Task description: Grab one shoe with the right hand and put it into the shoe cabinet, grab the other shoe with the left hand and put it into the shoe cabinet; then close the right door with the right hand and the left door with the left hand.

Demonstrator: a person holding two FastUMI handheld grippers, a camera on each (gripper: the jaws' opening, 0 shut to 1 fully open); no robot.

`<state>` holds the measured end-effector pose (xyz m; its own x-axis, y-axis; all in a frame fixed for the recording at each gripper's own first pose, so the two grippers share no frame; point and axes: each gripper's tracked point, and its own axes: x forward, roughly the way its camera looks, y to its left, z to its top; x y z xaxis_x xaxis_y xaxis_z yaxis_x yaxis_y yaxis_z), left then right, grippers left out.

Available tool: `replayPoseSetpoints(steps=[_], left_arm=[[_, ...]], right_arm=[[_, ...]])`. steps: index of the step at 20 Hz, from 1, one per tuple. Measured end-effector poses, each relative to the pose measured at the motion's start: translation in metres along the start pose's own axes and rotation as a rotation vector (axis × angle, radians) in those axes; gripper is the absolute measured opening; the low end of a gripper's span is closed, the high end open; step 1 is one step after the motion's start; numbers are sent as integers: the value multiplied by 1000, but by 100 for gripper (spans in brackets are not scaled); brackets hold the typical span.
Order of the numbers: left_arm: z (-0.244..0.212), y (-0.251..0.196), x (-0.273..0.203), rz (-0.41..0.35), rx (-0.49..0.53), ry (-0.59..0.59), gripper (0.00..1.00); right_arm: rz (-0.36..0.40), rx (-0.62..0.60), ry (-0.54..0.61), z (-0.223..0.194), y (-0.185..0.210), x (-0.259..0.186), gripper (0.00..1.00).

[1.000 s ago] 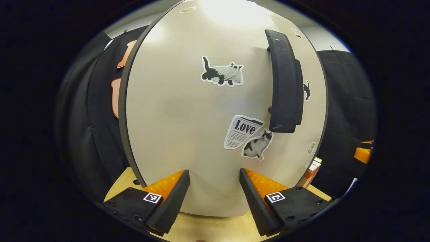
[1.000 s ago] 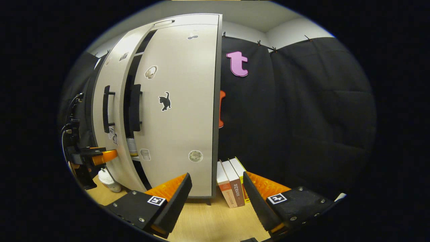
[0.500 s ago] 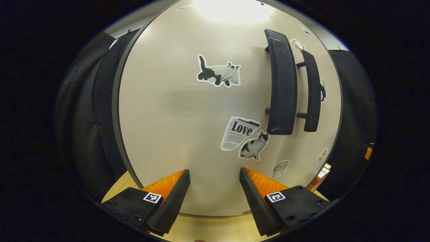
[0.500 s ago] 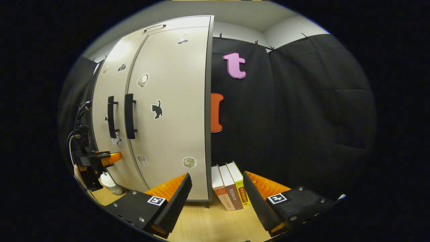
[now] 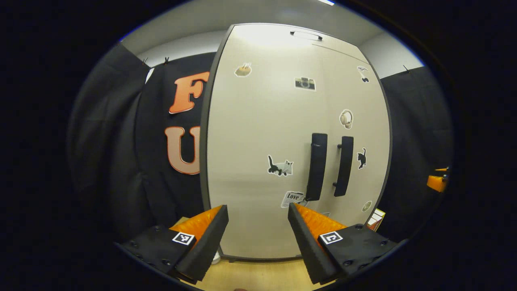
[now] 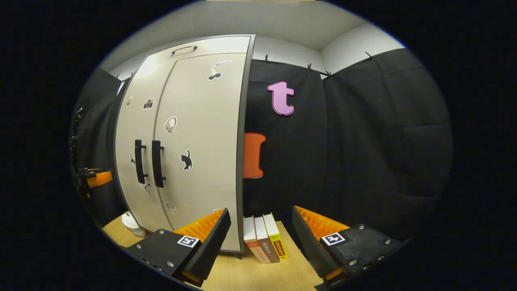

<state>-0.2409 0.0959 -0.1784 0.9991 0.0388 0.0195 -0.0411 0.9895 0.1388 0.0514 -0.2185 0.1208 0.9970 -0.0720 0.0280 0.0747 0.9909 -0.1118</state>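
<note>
I see the shoe cabinet point(image 5: 262, 161) standing on the wooden table point(image 6: 258, 275), both doors flush — left door point(image 5: 258, 133) and right door point(image 6: 202, 141) shut, their two dark handles point(image 5: 317, 165) side by side at the seam. The shoes are hidden behind the doors. Right of the cabinet, three books point(image 6: 264, 238) stand upright just beside its base. Left gripper point(image 5: 257, 236) faces the cabinet front, fingers spread, gripping nothing — apart from the door. Right gripper point(image 6: 260, 238) is likewise released, off the cabinet's right corner.
</note>
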Motion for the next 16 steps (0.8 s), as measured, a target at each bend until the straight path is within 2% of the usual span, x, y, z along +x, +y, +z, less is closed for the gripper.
replayPoseSetpoints(steps=[2,3,5,6,10,11,12,16], left_arm=[[13,21,-28,60,25,-21,96],[16,29,-40,79,22,-24,96],[17,44,-61,114,6,-15,96],[17,52,-69,135,2,-15,97],[27,83,-100,220,-16,-40,96],[29,89,-106,233,-16,-47,94],[31,93,-110,244,-16,-54,97],[36,106,-120,235,-32,-68,94]], right_arm=[[-4,-11,-21,9,-7,-4,94],[-4,-15,-27,13,-10,-5,98],[3,-15,-31,15,-13,-6,98],[9,-16,-32,17,-14,-7,94],[20,-25,-48,21,-15,-7,94],[24,-22,-49,21,-13,-8,98],[30,-19,-51,21,-9,-8,94],[29,-31,-63,25,6,-11,94]])
